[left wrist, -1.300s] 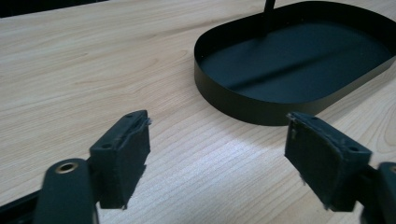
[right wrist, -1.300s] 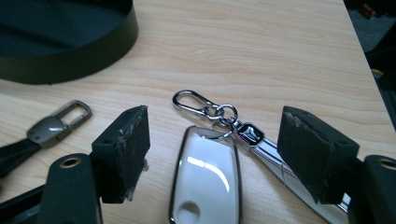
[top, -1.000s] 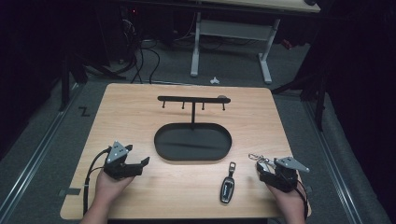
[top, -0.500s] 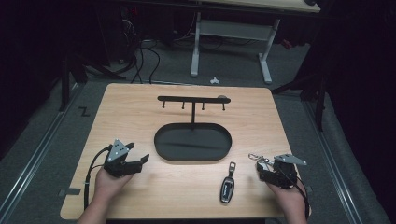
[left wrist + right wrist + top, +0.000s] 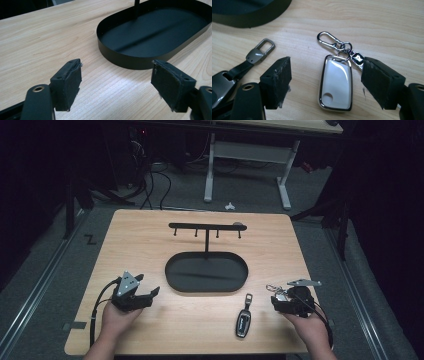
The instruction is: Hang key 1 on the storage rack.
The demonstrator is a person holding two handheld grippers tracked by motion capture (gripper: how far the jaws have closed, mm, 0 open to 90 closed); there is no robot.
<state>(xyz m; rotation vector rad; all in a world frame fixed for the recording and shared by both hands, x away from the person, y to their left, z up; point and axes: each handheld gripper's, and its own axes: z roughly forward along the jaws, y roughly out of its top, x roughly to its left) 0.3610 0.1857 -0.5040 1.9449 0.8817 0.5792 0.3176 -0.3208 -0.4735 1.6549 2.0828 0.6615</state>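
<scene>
From the high view you get a brightly lit worktop (image 5: 150,245) ringed by a dim floor and near-black surroundings, so the light comes from overhead, and the picture is soft and a little grainy. In your left gripper view the tray (image 5: 155,32) floor carries a long dark shadow stripe and the wood near the pads shows a pale sheen. In your right gripper view the white key fob (image 5: 336,83) shows glare, and the near pads (image 5: 277,80) look slightly blurred.

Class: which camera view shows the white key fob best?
The right gripper view: the white key fob lies large between open jaws, its ring and clip clear. The high view gives a small glint at the right gripper; the left gripper view faces the tray.
</scene>
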